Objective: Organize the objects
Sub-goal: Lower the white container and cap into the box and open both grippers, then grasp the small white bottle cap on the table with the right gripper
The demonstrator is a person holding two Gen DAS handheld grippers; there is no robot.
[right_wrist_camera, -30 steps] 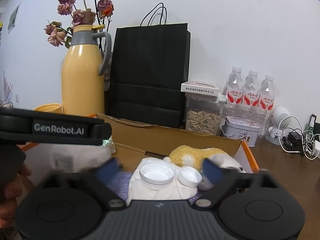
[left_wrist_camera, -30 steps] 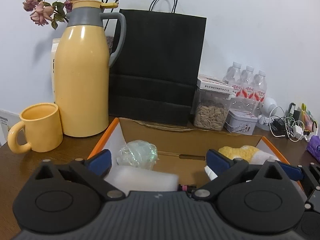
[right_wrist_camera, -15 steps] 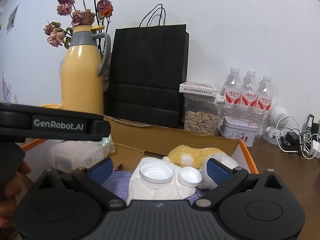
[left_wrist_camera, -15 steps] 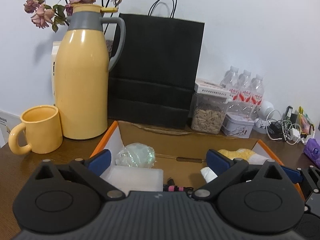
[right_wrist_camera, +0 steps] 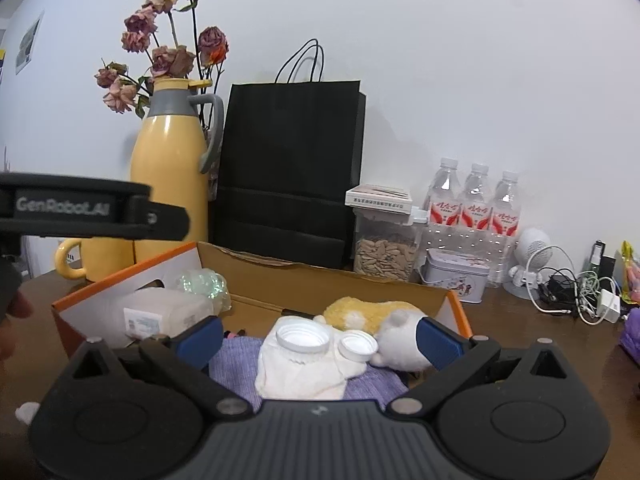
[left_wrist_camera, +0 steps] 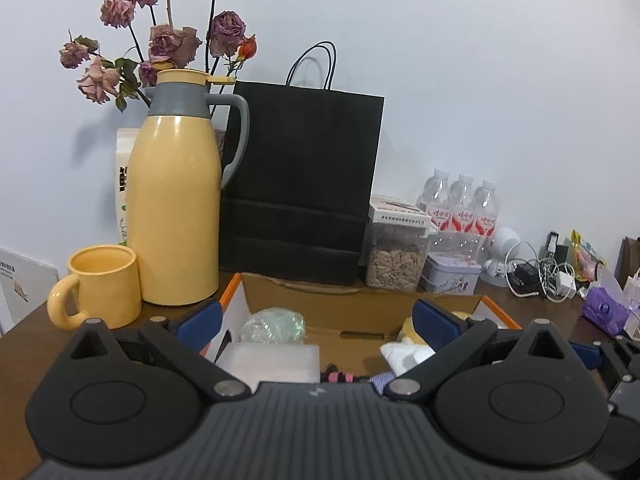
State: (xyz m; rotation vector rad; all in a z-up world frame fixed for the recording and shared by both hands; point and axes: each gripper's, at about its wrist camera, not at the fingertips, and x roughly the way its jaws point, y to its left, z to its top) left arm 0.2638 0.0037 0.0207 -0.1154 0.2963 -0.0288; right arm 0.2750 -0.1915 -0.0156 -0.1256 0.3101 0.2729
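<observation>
An open cardboard box (right_wrist_camera: 344, 284) with orange edges stands on the brown table; it also shows in the left wrist view (left_wrist_camera: 360, 308). In it lie a white packet (right_wrist_camera: 160, 314), crumpled clear plastic (right_wrist_camera: 202, 282), a yellow and white plush toy (right_wrist_camera: 372, 316), a white cloth with two white caps (right_wrist_camera: 304, 336), and a purple cloth (right_wrist_camera: 236, 360). My left gripper (left_wrist_camera: 316, 320) is open and empty above the box's near side. My right gripper (right_wrist_camera: 318, 338) is open and empty over the cloth and caps. The left gripper's body (right_wrist_camera: 80, 210) shows at the left in the right wrist view.
Behind the box stand a yellow thermos (left_wrist_camera: 176, 216), a yellow mug (left_wrist_camera: 102, 284), dried roses (left_wrist_camera: 160, 44), a black paper bag (left_wrist_camera: 300, 188), a seed jar (left_wrist_camera: 396, 256), a small tin (left_wrist_camera: 452, 278), water bottles (left_wrist_camera: 464, 208) and tangled chargers (left_wrist_camera: 540, 276).
Both grippers have risen and drawn back from the box, so more of the wall and roses shows. Both stay open and empty.
</observation>
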